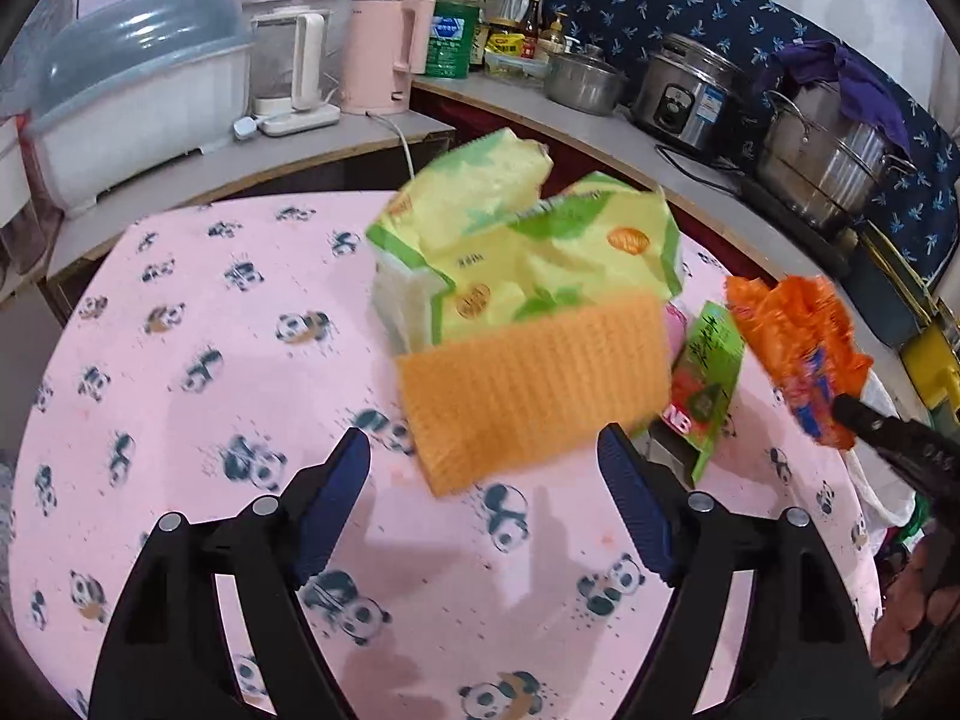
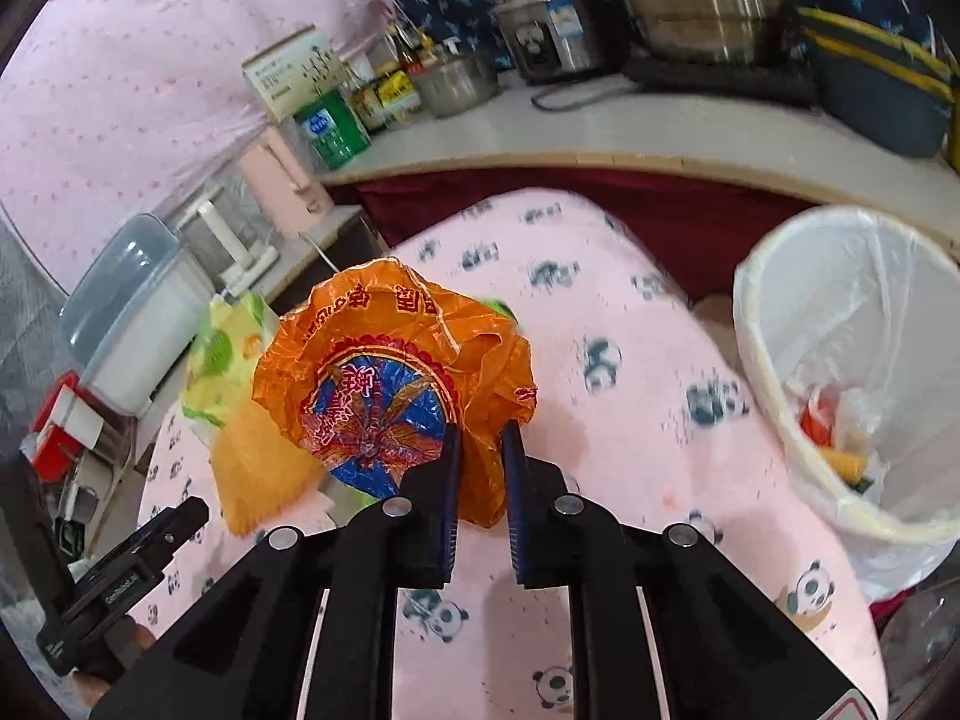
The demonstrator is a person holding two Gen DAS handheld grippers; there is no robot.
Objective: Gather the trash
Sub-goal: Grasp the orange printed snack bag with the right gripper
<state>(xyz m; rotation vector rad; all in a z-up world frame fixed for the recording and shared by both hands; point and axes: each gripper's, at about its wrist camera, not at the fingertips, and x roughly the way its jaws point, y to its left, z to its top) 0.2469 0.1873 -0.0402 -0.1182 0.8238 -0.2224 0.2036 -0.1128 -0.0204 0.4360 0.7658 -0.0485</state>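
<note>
My right gripper is shut on an orange plastic wrapper with a blue and red print, held above the table; it also shows in the left wrist view. A white-lined trash bin with some trash inside stands to the right of it. My left gripper is open over the pink panda tablecloth, just short of an orange cloth. Behind the cloth lie a yellow-green tissue pack and a small green carton.
A counter behind the table holds a dish box, a glass kettle, a pink kettle, jars, a rice cooker and steel pots. My left gripper's body shows at the lower left.
</note>
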